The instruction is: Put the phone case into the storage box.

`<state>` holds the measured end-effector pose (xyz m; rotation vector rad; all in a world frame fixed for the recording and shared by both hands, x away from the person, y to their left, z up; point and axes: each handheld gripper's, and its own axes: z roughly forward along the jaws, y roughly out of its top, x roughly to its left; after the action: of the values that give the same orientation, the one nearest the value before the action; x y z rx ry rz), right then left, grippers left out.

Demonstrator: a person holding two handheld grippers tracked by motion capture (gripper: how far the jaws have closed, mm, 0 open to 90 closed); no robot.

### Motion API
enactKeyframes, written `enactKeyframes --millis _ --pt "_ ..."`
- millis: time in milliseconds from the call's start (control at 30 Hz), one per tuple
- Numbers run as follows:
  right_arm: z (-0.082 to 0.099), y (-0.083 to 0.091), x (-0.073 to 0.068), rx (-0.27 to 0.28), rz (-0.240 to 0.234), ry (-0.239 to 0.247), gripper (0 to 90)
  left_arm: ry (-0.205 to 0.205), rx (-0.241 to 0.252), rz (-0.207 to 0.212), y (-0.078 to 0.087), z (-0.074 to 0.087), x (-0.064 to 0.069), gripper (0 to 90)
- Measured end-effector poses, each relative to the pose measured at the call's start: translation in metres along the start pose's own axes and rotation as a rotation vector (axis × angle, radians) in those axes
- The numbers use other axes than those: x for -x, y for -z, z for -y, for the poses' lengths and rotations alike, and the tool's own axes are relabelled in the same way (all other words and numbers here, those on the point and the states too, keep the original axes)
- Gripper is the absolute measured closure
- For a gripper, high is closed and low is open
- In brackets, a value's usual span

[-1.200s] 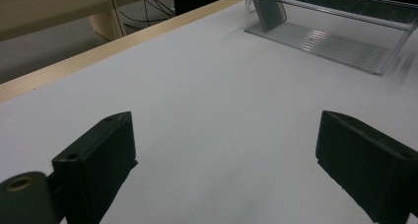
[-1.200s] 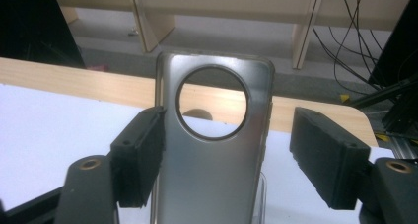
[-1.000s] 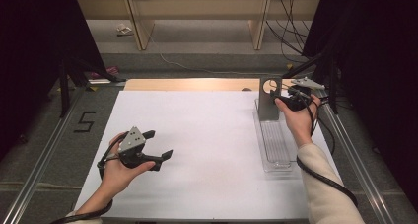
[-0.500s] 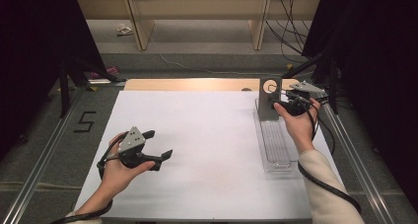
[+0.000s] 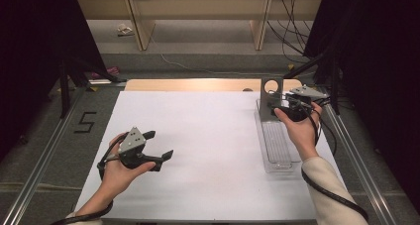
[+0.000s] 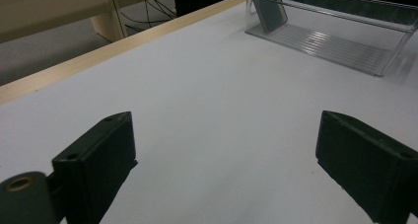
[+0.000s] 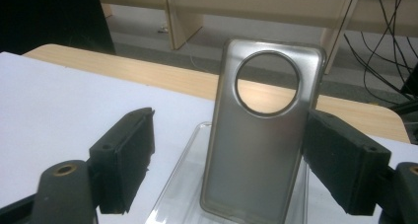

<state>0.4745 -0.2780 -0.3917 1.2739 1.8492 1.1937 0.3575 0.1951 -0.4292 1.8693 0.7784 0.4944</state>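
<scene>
The right gripper [image 7: 224, 150] stands with its black jaws spread wide on either side of the grey translucent phone case with a large round camera hole [image 7: 263, 130]. The right-hand jaw sits just beside the case's edge, perhaps touching it; the other is well apart, so nothing is clamped yet. The case stands upright, leaning a little, at the far end of the clear ribbed plastic tray [image 5: 277, 145], near the table's right edge. By my reading the reach is done, while the closing, the lift and whatever placing follows are all left.

The left gripper [image 5: 159, 146] hangs over the white table sheet [image 5: 208, 136] at the near left, jaws released and holding nothing, well apart from the tray.

Room is tight on the right: the tray's low walls flank the case, and the table edge and a metal rail [image 5: 356, 160] run just beyond. Leftward the sheet lies wide and bare, the better direction for carrying the case.
</scene>
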Motion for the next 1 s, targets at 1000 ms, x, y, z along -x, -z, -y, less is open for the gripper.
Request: enactKeyframes --millis 1000 --pt "0.009 0.030 -0.009 0.015 -0.058 0.002 19.1 0.004 0.003 -0.005 0.001 0.000 0.000 7.7"
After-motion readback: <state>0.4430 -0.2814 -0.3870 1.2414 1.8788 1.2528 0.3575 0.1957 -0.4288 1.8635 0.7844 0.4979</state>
